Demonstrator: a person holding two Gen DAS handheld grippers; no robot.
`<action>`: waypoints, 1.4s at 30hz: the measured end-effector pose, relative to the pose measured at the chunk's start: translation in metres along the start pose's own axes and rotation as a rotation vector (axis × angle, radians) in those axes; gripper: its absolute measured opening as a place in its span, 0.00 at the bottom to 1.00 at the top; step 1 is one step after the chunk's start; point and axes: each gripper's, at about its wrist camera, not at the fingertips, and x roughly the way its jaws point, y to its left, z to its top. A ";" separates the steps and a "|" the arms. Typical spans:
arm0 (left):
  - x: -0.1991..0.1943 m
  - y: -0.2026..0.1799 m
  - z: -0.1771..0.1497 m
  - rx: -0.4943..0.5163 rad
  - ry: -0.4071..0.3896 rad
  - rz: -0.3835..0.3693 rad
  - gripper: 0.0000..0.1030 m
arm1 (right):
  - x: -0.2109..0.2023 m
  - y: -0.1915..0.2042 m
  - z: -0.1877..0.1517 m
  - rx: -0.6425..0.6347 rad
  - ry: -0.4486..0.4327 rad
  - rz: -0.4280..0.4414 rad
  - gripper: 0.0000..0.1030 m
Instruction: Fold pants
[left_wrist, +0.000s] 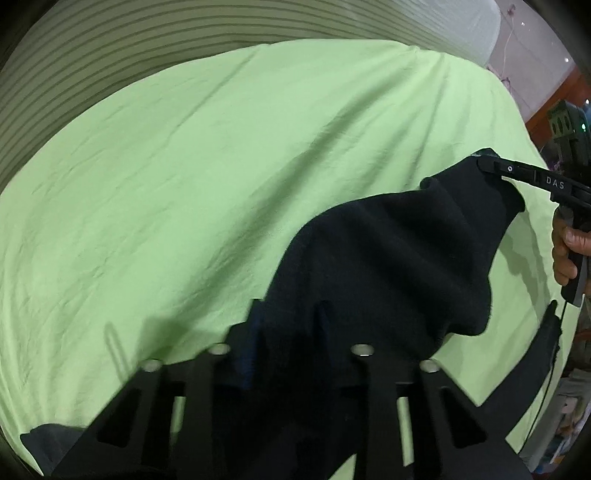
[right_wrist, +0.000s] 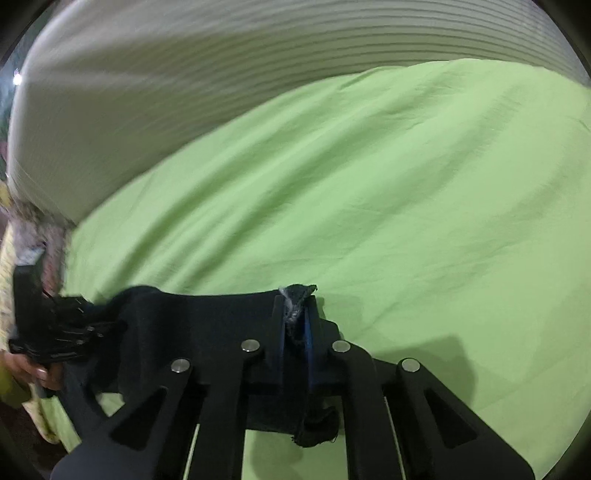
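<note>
- Two grippers pinch one edge of the dark navy fabric pants (left_wrist: 388, 258), so the cloth hangs stretched between them over the light green bedsheet (left_wrist: 184, 184).
- Left gripper (left_wrist: 288, 310), lower centre, is clamped on fabric.
- Right gripper (right_wrist: 295, 314) is closed on a frayed corner.

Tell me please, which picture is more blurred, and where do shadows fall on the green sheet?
Right wrist view: more blurred, smeared at the striped pillow. Left wrist view: sharper; the black pants cast a soft shadow on the green sheet, to their left. Both bend at the rim.
</note>
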 end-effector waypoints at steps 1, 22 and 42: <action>-0.004 0.001 -0.001 -0.003 -0.007 -0.012 0.13 | -0.006 0.000 -0.002 -0.001 -0.011 -0.003 0.07; -0.087 -0.063 -0.111 0.000 -0.152 -0.223 0.04 | -0.146 0.004 -0.122 -0.164 -0.124 0.100 0.07; -0.094 -0.101 -0.212 0.005 -0.140 -0.258 0.04 | -0.187 0.033 -0.237 -0.436 0.039 -0.101 0.06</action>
